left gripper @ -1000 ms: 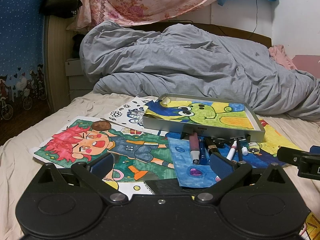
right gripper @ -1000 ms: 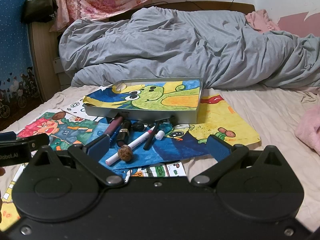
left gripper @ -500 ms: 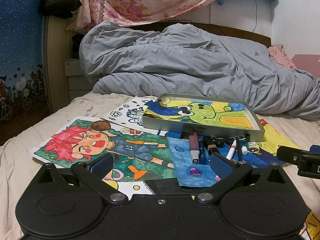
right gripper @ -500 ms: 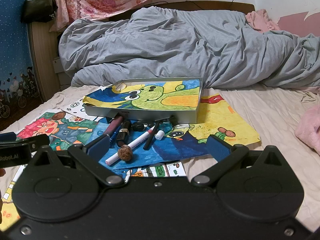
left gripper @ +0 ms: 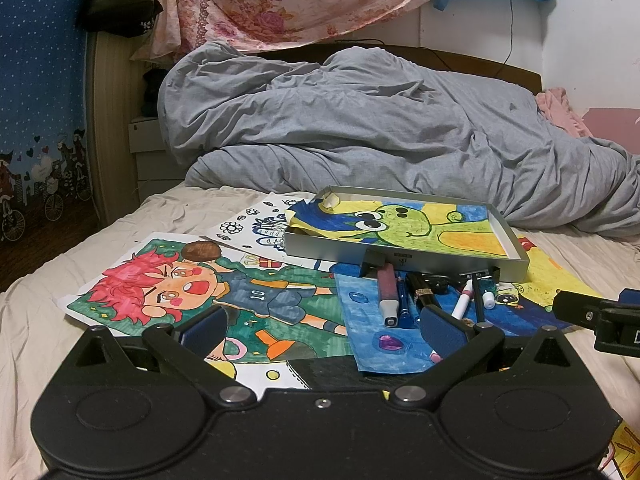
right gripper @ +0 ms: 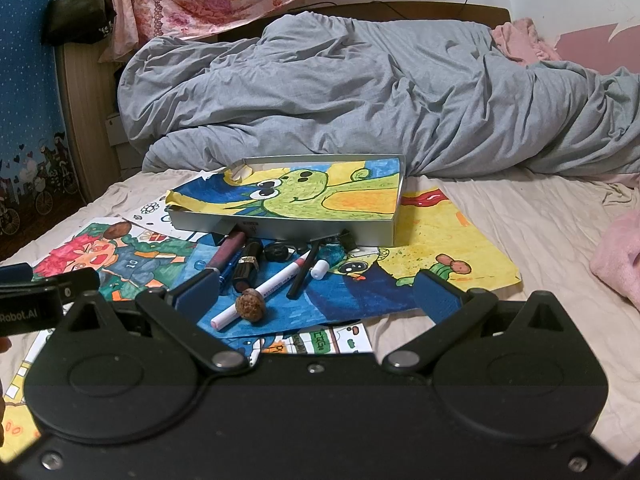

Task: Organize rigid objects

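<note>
I am judging the sorting as barely started: the pens [right gripper: 276,282], lipstick [right gripper: 247,266] and walnut [right gripper: 250,304] are lying loose on the drawings just before the metal tray [right gripper: 280,228] (it is holding only a frog drawing). I am keeping both the left gripper [left gripper: 322,326] and the right gripper [right gripper: 316,294] spread wide and empty, hovering short of the pile.

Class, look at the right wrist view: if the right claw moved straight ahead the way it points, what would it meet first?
Probably the walnut lying against the white marker just ahead of the open right claw, before the silver tray; depth is hard to judge.
</note>
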### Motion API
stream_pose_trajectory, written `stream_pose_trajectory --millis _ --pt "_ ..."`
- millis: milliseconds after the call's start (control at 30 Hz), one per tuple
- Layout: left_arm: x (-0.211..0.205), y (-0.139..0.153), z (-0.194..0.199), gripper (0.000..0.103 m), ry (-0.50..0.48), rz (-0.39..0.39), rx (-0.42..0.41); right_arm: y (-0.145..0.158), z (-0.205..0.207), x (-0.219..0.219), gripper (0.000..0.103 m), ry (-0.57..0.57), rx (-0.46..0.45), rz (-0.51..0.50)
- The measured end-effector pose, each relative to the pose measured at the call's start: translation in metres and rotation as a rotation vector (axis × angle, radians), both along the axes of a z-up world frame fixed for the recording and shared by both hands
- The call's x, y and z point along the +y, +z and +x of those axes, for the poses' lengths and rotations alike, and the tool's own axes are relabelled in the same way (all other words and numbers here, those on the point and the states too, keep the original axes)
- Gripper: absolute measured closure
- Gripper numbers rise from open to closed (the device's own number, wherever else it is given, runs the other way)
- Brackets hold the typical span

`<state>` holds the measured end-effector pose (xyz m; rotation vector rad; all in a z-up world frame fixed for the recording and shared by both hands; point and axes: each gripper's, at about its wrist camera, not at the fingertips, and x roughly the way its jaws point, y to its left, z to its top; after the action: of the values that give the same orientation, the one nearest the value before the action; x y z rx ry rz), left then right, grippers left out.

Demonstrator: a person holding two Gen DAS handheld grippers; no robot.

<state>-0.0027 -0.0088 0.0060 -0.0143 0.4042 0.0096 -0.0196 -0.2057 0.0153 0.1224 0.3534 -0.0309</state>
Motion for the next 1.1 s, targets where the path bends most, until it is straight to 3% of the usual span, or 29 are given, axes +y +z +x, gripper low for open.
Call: stream_pose_trajectory --millis 633,733,867,1100 --pt "-0.001 -0.004 0.002 0.001 -0.003 0.018 0.016 0.008 0.002 0.007 0.0 -0.005 0.013 -0.064" --pt "0.001 -0.009 0.009 0.001 -0.019 0.021 0.029 0.007 0.011 0.008 0.0 0.055 0.058 -0.088" --pt "0.001 -0.013 0.024 0.001 -0.078 0.035 0.046 0.003 0.03 0.01 0.0 0.138 0.091 -0.163" --pt "-0.004 -0.024 0.059 0.004 -0.267 0.058 0.079 -0.006 0.064 0.005 0.001 0.288 0.135 -0.239"
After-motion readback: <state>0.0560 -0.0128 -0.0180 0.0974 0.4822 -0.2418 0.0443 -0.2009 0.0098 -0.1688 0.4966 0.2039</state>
